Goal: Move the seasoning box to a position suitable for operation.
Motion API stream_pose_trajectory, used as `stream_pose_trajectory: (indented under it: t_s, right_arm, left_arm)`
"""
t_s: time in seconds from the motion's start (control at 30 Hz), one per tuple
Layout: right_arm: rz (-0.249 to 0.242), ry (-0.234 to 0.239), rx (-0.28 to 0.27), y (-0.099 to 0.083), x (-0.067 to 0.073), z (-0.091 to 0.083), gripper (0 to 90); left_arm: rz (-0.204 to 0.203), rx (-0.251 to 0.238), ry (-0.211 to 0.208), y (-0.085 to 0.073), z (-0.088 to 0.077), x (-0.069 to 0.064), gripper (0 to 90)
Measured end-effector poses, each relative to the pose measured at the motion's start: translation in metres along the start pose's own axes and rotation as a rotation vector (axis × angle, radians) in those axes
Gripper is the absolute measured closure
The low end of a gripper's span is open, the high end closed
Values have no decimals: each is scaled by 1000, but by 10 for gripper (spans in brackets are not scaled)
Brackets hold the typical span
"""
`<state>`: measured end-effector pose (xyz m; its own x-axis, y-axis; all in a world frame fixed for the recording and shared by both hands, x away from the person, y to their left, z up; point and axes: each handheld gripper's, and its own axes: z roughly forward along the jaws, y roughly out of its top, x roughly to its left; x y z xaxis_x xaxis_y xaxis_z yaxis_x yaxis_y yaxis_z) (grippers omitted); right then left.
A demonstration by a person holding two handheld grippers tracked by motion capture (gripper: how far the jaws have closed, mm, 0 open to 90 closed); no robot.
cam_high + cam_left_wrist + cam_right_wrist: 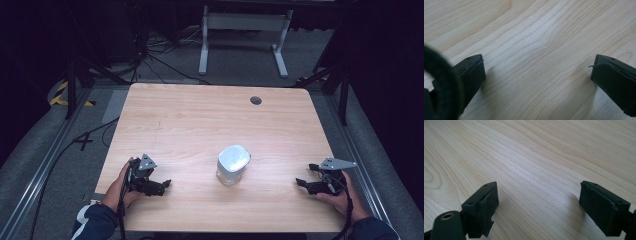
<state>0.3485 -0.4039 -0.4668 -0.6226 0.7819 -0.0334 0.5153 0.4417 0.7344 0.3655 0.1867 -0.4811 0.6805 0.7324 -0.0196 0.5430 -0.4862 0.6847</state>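
A clear jar with a white lid stands upright on the wooden table, near the front middle. My left gripper rests low at the front left, a hand's width left of the jar, jaws pointing toward it. In the left gripper view its jaws stand wide apart over bare wood. My right gripper lies at the front right, pointing left at the jar from farther off. The right gripper view shows those jaws spread with nothing between them.
A small dark grommet hole sits near the table's far edge. Beyond the table are a white desk frame and cables on grey floor. Metal rails run along both sides.
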Motion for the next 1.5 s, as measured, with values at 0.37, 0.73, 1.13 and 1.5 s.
stream_pose_trajectory:
  t_s: [0.37,0.73,1.13,1.5]
  right_arm:
    - [-1,-5,4,2,-2,-4,333]
    - [-52,108,-169,47,11,-13,770]
    - [-214,235,-253,127,56,7,894]
    - [-323,305,-231,171,100,36,897]
  left_arm:
    - [25,1,-25,11,10,-7,0]
    - [44,-3,-45,13,12,-10,0]
    - [47,-6,-45,14,14,-11,0]
    - [41,-8,-41,14,14,-12,1]
